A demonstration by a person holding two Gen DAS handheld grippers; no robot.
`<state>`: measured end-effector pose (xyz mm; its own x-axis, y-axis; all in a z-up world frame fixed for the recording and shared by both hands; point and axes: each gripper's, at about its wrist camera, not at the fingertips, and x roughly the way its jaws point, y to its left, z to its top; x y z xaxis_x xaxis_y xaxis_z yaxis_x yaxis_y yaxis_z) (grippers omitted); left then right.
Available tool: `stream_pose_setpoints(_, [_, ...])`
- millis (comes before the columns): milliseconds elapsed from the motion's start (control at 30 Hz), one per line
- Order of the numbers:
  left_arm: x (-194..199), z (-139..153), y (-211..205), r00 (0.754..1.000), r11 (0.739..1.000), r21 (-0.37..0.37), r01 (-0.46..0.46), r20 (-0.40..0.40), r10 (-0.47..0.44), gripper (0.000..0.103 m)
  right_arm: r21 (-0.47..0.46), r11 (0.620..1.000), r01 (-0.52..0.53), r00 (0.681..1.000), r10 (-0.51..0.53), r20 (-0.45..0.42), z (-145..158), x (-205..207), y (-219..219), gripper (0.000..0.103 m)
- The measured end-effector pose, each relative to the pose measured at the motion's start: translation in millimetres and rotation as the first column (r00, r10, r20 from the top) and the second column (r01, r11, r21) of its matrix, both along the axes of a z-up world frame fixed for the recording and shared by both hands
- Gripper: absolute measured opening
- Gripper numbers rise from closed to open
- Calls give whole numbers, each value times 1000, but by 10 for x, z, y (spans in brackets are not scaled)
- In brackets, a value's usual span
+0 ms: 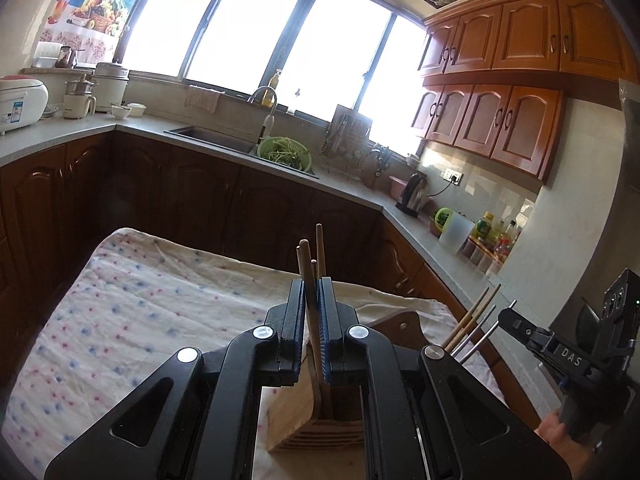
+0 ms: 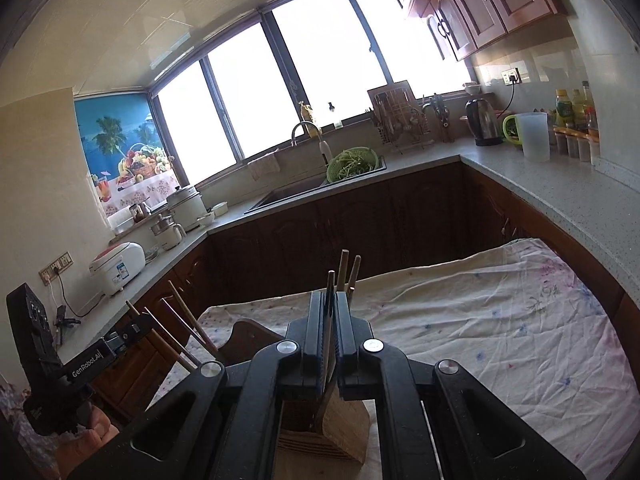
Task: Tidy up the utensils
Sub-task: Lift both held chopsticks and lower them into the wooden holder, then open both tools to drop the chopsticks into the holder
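Observation:
My left gripper (image 1: 310, 286) is shut on a bunch of wooden chopsticks (image 1: 308, 264), held upright with their lower ends inside a wooden utensil holder (image 1: 316, 416) on the cloth-covered table. My right gripper (image 2: 329, 298) is shut on a bunch of chopsticks (image 2: 344, 270), their lower ends in the same wooden holder (image 2: 340, 428). Each gripper shows at the edge of the other's view, the right one (image 1: 516, 314) with wooden and metal sticks (image 1: 474, 326), the left one (image 2: 136, 320) with sticks (image 2: 182, 332) fanned out.
A floral cloth (image 1: 132, 320) covers the table. A wooden chair back (image 2: 248, 336) stands beyond the holder. Dark cabinets and a grey counter (image 1: 360, 192) ring the room, with a sink, a green colander (image 1: 285, 153), a kettle (image 1: 414, 194) and bottles.

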<state>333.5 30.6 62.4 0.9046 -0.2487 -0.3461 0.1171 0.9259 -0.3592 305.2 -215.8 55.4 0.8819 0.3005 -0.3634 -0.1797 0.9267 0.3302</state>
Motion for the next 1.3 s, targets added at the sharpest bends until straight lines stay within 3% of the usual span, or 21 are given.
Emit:
stream_pose_setpoints(433, [60,29,-37,999,1000,18,21,-28,-21,6,6,1000,-9,999,9,-39,-55,44,29,5])
stream_pose_setpoints(500, [76,24,-23,999,1000,20,24,-33,-23,7,12,1000,-13,999,13,-44,-55,51,29,10])
stream_pose_setpoints(567, [81,28,-17,999,999,22,23,-44,-22,10,24,1000,-17,999,19,-48,-55,52,7,11])
stream_pose_setpoints(600, [85,30,-7,999,1000,22,19,-51,-18,20,27,999,-19,999,20,-48,-49,47,-2,12])
stream_pose_setpoints(633, [78,30,9,998,1000,19,13,-57,-12,41,26,1000,-15,999,17,-44,-37,36,-7,17])
stream_pose_setpoints(667, [58,32,30,998,1000,12,2,-55,-1,54,28,1000,-10,999,11,-39,-24,19,-17,23])
stream_pose_setpoints(700, [25,36,52,999,1000,8,-12,-46,12,64,35,999,-9,999,10,-31,-10,1,-29,37])
stream_pose_setpoints(733, [-5,40,69,999,1000,7,-21,-41,21,65,39,999,-6,1000,7,-24,4,-23,-42,49])
stream_pose_setpoints(833, [-65,33,119,998,1000,-4,-23,-65,23,73,49,999,14,1000,-13,-10,27,-96,-98,70])
stream_pose_setpoints(933, [-184,-1,171,996,999,-4,-37,-82,37,82,70,997,11,1000,-11,0,24,-208,-159,86])
stream_pose_setpoints(1300, [-671,-198,351,983,998,0,-63,-172,62,88,61,998,24,999,-22,-37,-190,-756,-346,89])
